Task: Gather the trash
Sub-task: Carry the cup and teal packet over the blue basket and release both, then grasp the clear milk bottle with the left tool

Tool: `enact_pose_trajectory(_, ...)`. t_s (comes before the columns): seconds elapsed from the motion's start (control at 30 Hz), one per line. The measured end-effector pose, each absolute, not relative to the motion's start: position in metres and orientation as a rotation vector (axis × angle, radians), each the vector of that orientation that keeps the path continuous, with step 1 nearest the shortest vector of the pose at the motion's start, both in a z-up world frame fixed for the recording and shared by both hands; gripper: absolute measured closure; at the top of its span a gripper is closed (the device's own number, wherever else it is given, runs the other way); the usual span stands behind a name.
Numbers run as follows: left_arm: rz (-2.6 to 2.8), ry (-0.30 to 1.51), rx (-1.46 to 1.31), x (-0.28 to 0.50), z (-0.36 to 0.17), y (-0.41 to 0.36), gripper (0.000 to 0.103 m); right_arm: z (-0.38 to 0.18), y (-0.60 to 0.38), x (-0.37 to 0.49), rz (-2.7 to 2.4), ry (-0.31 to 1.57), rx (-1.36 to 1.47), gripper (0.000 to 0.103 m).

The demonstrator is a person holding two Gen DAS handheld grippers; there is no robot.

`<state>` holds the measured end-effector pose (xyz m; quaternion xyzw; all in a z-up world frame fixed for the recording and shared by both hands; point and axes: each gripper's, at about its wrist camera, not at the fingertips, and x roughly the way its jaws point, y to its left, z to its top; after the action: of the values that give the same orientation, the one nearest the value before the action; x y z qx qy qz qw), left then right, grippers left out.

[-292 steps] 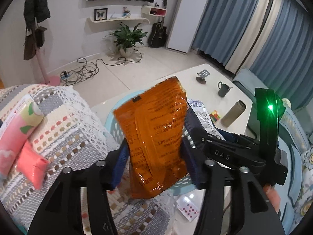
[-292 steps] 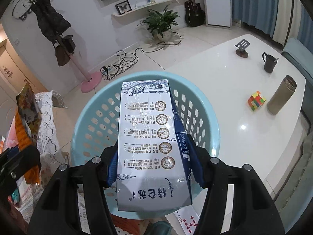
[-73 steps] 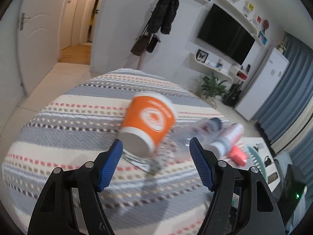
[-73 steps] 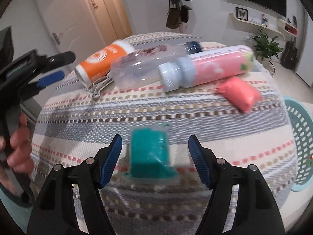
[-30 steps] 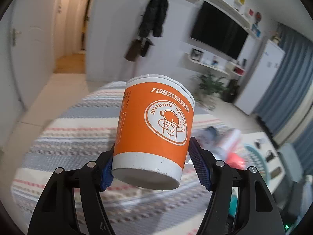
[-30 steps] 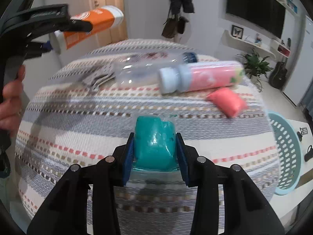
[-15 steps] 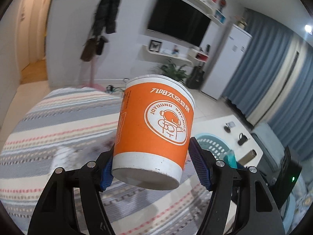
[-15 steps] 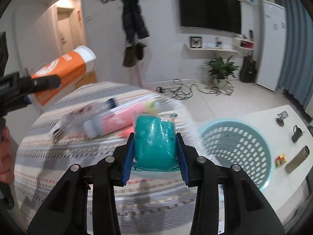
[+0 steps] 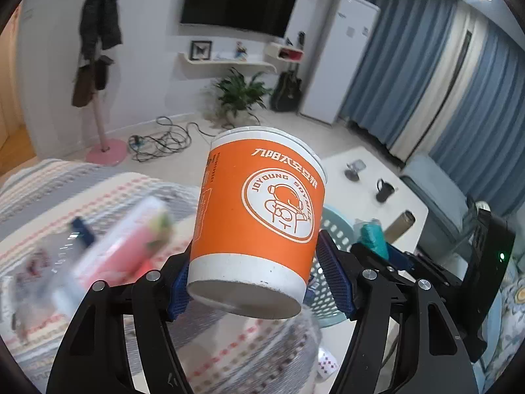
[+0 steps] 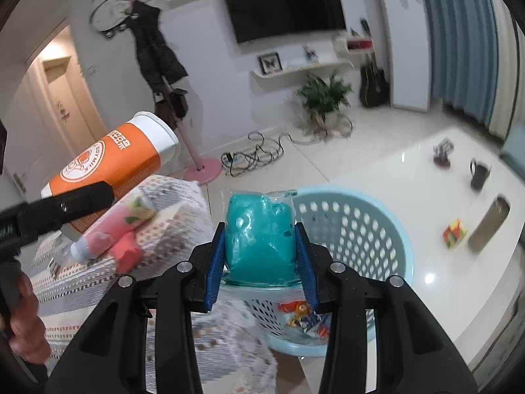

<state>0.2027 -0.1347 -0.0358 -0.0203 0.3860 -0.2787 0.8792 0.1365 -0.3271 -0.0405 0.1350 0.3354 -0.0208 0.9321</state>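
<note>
While your left gripper (image 9: pixel 259 282) clamps its blue pads on the lower part of the orange paper cup (image 9: pixel 259 216), holding it tilted in the air above the striped cloth (image 9: pixel 65 197), your right gripper (image 10: pixel 261 262) is squeezed tight on the teal sealed pouch (image 10: pixel 261 239) just in front of the light blue basket (image 10: pixel 387 226). That basket sits on the white table (image 10: pixel 410 164), already with colourful wrappers (image 10: pixel 303 315) at its bottom. Back on the cloth you still have a pink bottle (image 10: pixel 111 226) and a small pink packet (image 10: pixel 126 251) lying touching each other, both blurred.
</note>
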Motion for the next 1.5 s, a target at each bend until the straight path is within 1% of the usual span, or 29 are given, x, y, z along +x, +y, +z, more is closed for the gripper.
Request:
enact_pose_trajectory(0.1, -0.593, 0.829, 0.000, 0.206, -0.052, -0.160, 0.037, -0.063, -0.351, 0.140, -0.043, 0.735, 0.369, 0.066)
enact_pose_trajectory(0.3, -0.632, 0.904, 0.017, 0.211, -0.086, -0.199, 0.039, -0.102, -0.376, 0.141, -0.108, 0.806, 0.404, 0.066)
enact_pose_trajectory(0.33, -0.638, 0.917, 0.017, 0.212, -0.090, -0.204, 0.041, -0.106, -0.379, 0.140, -0.113, 0.811, 0.405, 0.066)
enact_pose_trajectory(0.37, -0.645, 0.929, 0.016, 0.213, -0.095, -0.209, 0.050, -0.109, -0.382, 0.140, -0.119, 0.817, 0.407, 0.066)
enact_pose_trajectory(0.4, -0.652, 0.943, 0.017, 0.214, -0.099, -0.212, 0.053, -0.112, -0.384, 0.139, -0.124, 0.823, 0.411, 0.066)
enact_pose_trajectory(0.43, -0.655, 0.952, 0.018, 0.215, -0.103, -0.215, 0.055, -0.117, -0.388, 0.139, -0.132, 0.833, 0.413, 0.066)
enact_pose_trajectory(0.67, -0.638, 1.009, 0.023, 0.221, -0.130, -0.228, 0.054, -0.140, -0.393, 0.149, -0.153, 0.886, 0.399, 0.066)
enact_pose_trajectory(0.7, -0.638, 1.014, 0.023, 0.220, -0.133, -0.226, 0.054, -0.143, -0.392, 0.150, -0.151, 0.894, 0.403, 0.065)
enact_pose_trajectory(0.77, -0.637, 1.013, 0.030, 0.218, -0.133, -0.221, 0.048, -0.145, -0.391, 0.149, -0.156, 0.900, 0.404, 0.045)
enact_pose_trajectory(0.8, -0.633, 1.012, 0.027, 0.217, -0.132, -0.220, 0.045, -0.146, -0.392, 0.149, -0.164, 0.898, 0.402, 0.043)
enact_pose_trajectory(0.87, -0.636, 1.008, 0.002, 0.217, -0.130, -0.213, 0.037, -0.147, -0.392, 0.149, -0.167, 0.906, 0.403, 0.042)
enact_pose_trajectory(0.93, -0.636, 1.006, -0.020, 0.216, -0.127, -0.207, 0.034, -0.147, -0.393, 0.147, -0.161, 0.908, 0.413, 0.042)
enact_pose_trajectory(1.2, -0.625, 0.965, -0.050, 0.204, -0.110, -0.181, 0.034, -0.133, -0.379, 0.142, -0.147, 0.894, 0.389, 0.042)
enact_pose_trajectory(1.5, -0.583, 0.855, -0.075, 0.190, -0.073, -0.129, 0.034, -0.090, -0.332, 0.141, -0.083, 0.832, 0.317, 0.042)
